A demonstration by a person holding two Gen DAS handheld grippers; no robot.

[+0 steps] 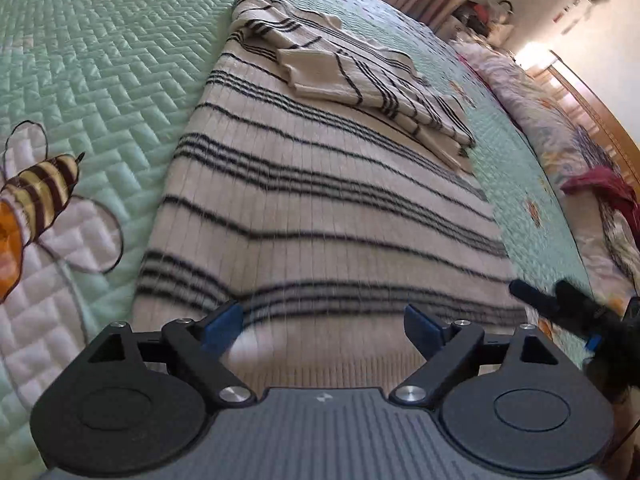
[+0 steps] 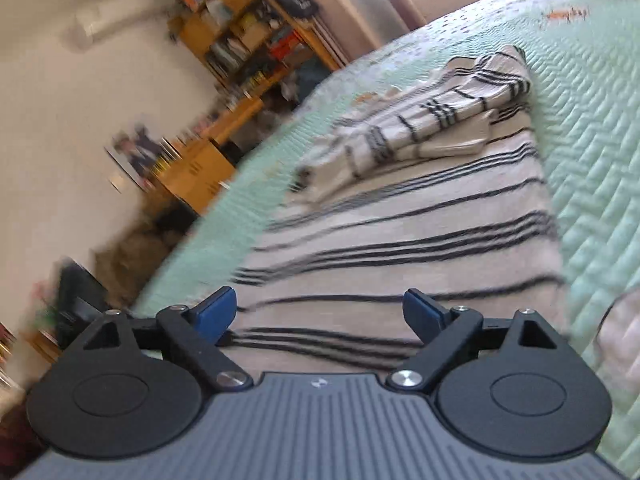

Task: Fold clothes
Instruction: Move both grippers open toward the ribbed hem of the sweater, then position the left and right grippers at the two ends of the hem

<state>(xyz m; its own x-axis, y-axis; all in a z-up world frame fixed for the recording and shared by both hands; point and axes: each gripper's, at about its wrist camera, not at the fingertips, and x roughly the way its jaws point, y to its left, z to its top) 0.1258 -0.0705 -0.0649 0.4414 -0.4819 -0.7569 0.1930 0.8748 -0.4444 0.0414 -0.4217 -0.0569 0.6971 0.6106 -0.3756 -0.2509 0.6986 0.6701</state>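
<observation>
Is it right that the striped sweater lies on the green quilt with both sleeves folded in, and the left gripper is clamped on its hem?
Not quite. The left gripper is open over the striped sweater, gripping nothing, as the left wrist view shows. The sweater does lie on the green quilt with sleeves folded in.

A ribbed knit sweater (image 1: 320, 208), soft and matt, lies on the faintly glossy quilted bedspread (image 1: 120, 80); beyond it, wooden shelves (image 2: 240, 40).

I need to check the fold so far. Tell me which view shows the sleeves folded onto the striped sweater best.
The left wrist view. There the folded sleeves lie sharp across the far end of the striped sweater, cuff and edges clear. The right wrist view shows the same sleeves, but motion-blurred and tilted.
</observation>
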